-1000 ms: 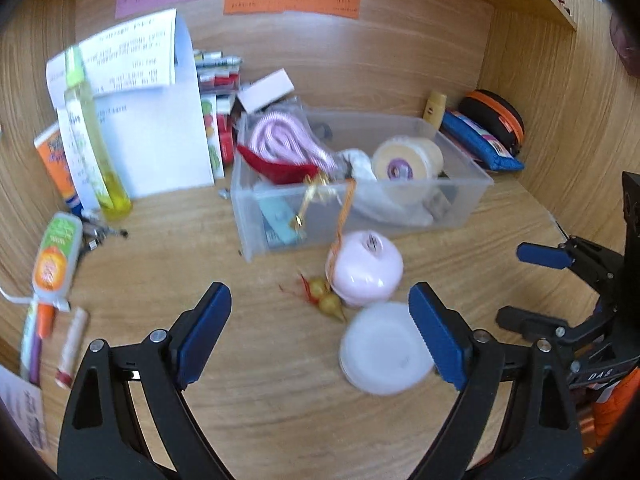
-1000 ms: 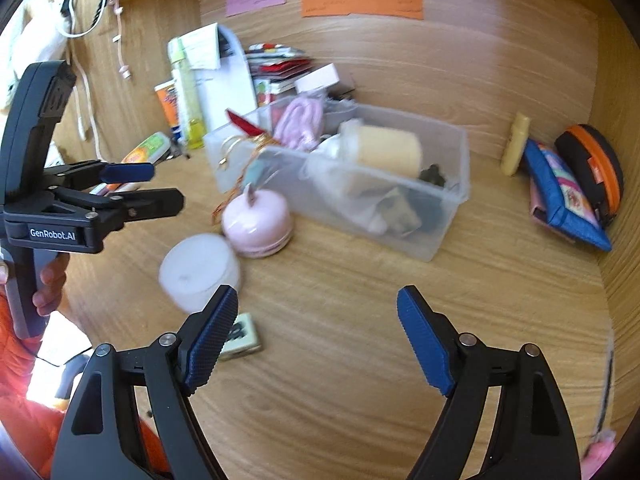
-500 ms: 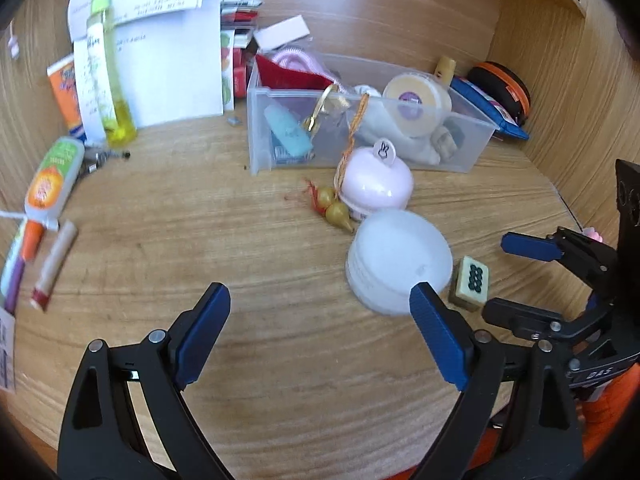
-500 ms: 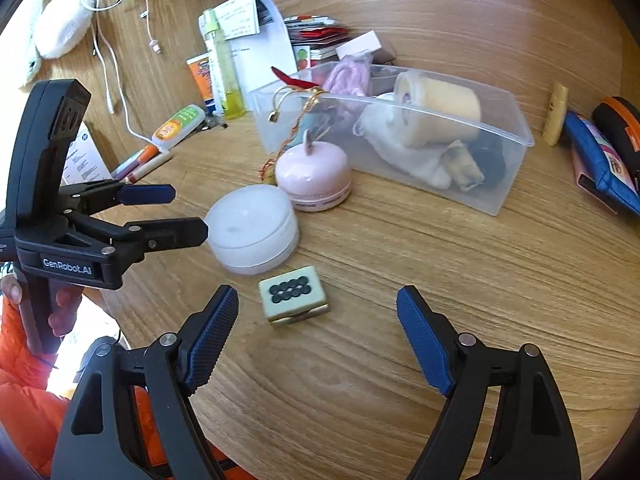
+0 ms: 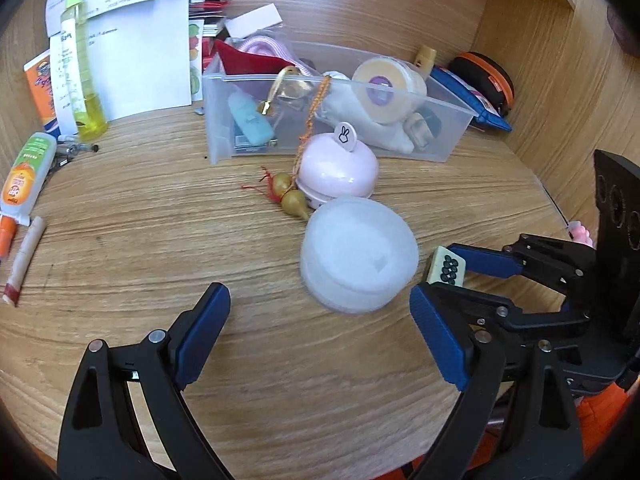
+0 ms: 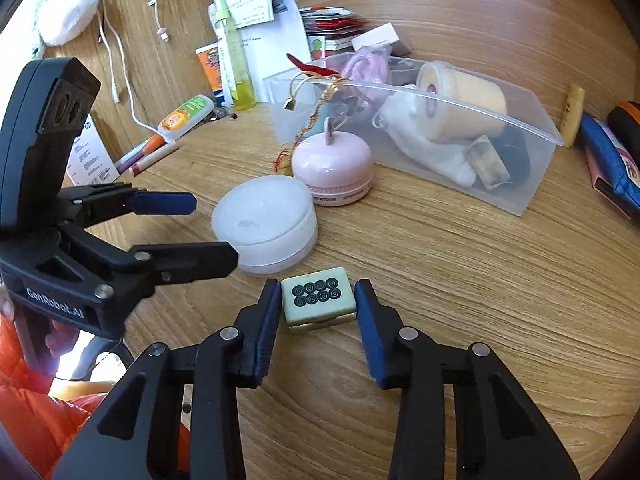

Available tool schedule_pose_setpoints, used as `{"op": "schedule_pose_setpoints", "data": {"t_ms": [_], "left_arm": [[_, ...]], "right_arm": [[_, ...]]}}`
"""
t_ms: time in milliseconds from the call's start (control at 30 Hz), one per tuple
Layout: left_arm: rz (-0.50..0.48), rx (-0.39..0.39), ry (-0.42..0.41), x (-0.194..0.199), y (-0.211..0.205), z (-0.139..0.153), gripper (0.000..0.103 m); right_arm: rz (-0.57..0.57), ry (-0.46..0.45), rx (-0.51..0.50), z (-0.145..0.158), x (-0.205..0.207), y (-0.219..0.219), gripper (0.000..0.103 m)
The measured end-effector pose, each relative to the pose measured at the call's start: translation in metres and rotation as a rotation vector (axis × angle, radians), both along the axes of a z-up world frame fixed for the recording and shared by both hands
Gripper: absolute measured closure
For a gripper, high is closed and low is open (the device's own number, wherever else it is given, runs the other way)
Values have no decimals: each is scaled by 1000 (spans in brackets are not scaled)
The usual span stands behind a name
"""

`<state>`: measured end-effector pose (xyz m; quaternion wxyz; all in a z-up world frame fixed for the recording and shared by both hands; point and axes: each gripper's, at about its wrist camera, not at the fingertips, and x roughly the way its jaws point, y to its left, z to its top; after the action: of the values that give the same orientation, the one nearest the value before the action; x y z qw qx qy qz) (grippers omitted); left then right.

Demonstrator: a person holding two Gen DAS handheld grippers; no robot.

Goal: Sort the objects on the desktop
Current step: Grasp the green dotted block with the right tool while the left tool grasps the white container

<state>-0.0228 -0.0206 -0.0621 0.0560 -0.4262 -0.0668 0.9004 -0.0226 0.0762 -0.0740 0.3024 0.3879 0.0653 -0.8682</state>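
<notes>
Pale green, with eight black rings on its top face, the tile lies flat on the wooden tabletop between the blue pads of the right hand-held gripper. Its jaws are narrowed around the tile; the left pad looks to touch the tile's side, while a thin gap shows at the right pad, so the grip is not fully clenched. In the left wrist view the tile appears between the same two fingers.

Just behind the tile, close to it, sits a white round tin, and behind that, touching it or nearly so, a pink dome-shaped gadget with a bunny tab on top. A small gourd charm on an orange cord lies beside the pink dome.

Farther back stands a clear bin holding a roll of tape, pink cord and other small things.

The left hand-held gripper hovers over the tabletop with its jaws spread wide, released, holding nothing; the tin lies just ahead of its pads.

At the far left lie a glue tube and a yellow bottle.
</notes>
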Motion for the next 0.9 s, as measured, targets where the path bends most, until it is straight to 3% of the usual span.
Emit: {"op": "schedule_pose_setpoints", "data": {"t_ms": [267,400,533,900], "left_arm": [[4,4,10,-16,13,-2,11],[-8,23,-3,-23,20,-4,28],[-13,27,3,-24,22,-4,36],[-13,23,15,-19,22,-5,36]], "right_arm": [[-74,9,-25,6,-2,22,69],[-112,8,-41,9,-6,33,69],[-140,12,-55,12,-9,42,69],[-186,9,-93,14,-12,56,69]]}}
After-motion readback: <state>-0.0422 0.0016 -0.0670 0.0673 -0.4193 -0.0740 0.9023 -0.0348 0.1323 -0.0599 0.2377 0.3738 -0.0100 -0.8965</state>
